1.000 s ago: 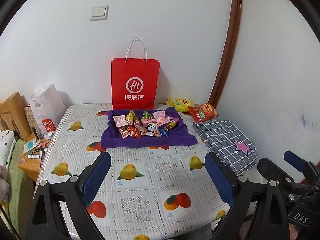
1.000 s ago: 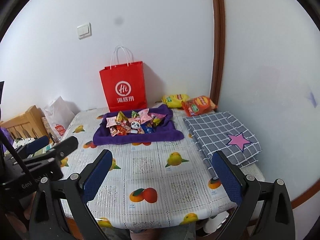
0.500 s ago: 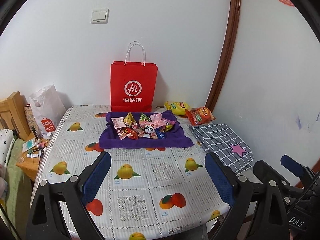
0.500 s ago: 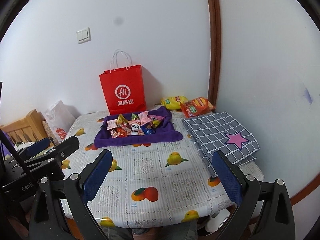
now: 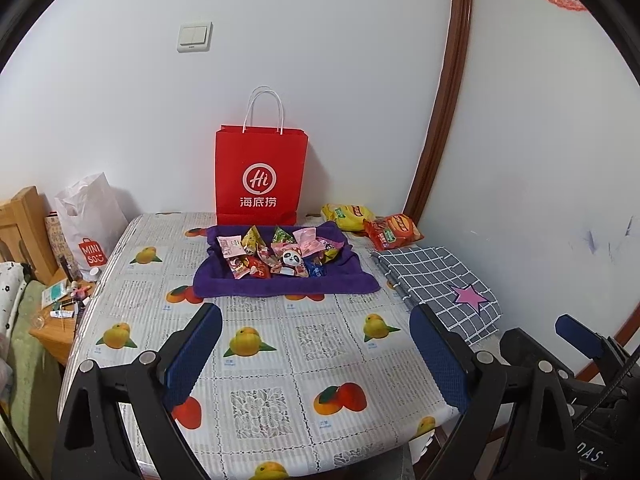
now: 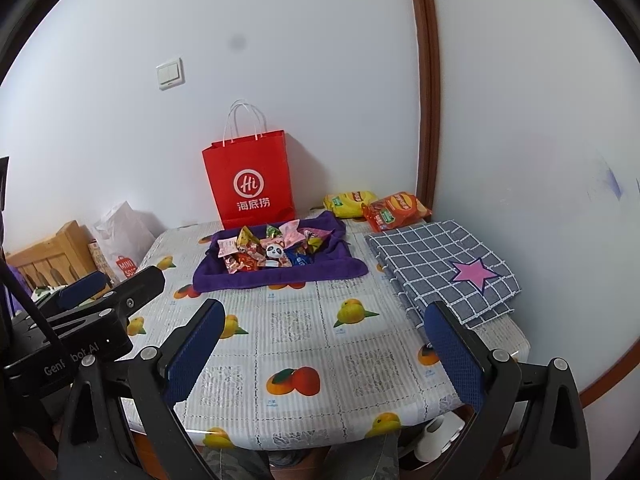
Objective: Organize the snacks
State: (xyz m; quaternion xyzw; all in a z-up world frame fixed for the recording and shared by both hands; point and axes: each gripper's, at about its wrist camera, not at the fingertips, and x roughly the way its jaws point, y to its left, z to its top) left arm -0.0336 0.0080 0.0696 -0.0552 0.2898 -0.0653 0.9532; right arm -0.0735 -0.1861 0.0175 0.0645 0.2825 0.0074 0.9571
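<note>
- Now, the left gripper (image 5: 316, 354) hangs above the near edge of the table (image 5: 280, 368), its two blue-padded fingers (image 5: 192, 352) spread wide with nothing between them
- Likewise, the right gripper (image 6: 326, 354) has its two fingers apart and empty, on the near side of the purple cloth (image 6: 280, 276)
- One purple cloth lies mid-table; a heap of small snack packets (image 5: 280, 254), too jumbled to count, sits on it
- One red paper bag (image 5: 260, 176) stands upright just behind the cloth
- Two chip bags lie right of the cloth's far corner: one yellow chip bag (image 5: 346, 216), one red chip bag (image 5: 394, 230), touching
- One folded checked cloth (image 5: 440, 280) with a pink star lies right of the purple cloth
</note>
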